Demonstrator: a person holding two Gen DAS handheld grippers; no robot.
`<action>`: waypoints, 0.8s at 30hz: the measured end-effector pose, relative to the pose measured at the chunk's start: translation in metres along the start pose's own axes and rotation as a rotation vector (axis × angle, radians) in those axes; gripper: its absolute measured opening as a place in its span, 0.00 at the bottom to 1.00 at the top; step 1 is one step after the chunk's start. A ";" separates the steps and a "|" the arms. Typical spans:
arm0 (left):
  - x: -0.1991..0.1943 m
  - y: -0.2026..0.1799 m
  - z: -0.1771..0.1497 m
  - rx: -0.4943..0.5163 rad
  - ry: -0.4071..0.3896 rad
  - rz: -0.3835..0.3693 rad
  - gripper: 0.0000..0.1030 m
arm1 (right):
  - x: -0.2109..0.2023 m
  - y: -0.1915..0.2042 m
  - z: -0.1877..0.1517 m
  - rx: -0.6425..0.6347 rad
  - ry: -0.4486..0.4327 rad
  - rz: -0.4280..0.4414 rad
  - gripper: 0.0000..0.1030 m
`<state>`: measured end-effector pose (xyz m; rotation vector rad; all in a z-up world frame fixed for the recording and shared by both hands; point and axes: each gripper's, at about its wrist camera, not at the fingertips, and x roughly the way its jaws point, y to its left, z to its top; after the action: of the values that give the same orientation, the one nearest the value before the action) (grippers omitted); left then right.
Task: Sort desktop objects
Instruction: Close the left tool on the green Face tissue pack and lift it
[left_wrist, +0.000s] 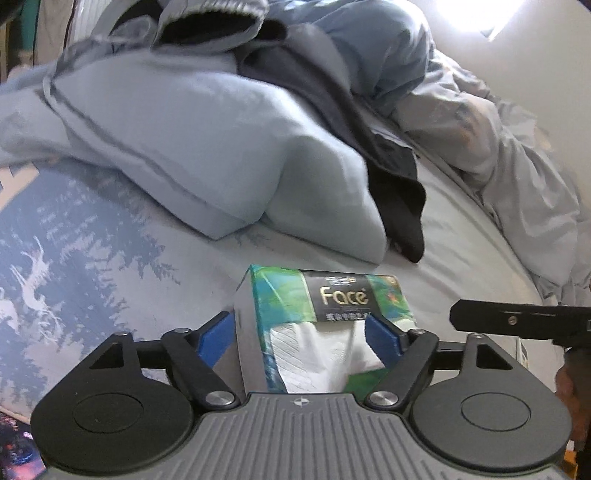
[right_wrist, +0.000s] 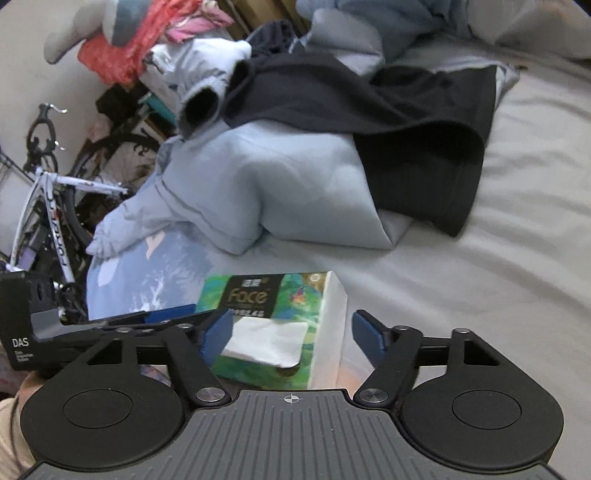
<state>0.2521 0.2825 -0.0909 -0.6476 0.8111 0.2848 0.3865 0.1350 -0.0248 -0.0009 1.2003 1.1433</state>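
A soft tissue pack (left_wrist: 332, 295) printed green with "Face" on a dark band lies on the bed, and a white tissue sticks out of its top slot. My left gripper (left_wrist: 299, 332) straddles the pack's left side: one blue pad is close against that side, the other hangs over the tissue. No clear squeeze shows. In the right wrist view the same pack (right_wrist: 258, 295) sits between the jaws of my right gripper (right_wrist: 291, 332). Its left pad overlaps the pack's top, and its right pad stands apart from the pack's right side.
A pale blue pillow (left_wrist: 184, 140) and a dark garment (left_wrist: 399, 192) lie just behind the pack. Rumpled bedding (left_wrist: 498, 155) fills the far right. Past the bed's left edge stands a bicycle (right_wrist: 55, 206), with a plush toy (right_wrist: 110, 22) and clutter above it.
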 end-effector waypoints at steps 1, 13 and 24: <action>0.003 0.002 0.000 -0.009 0.003 0.000 0.76 | 0.005 -0.003 -0.001 0.004 0.010 -0.003 0.62; 0.018 0.012 0.002 -0.039 0.020 -0.015 0.57 | 0.036 -0.015 0.005 0.037 0.101 0.010 0.30; 0.013 0.003 0.003 -0.002 0.019 0.011 0.55 | 0.028 0.001 0.005 -0.021 0.093 -0.026 0.30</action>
<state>0.2611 0.2871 -0.1001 -0.6489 0.8332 0.2896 0.3871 0.1568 -0.0425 -0.0864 1.2664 1.1436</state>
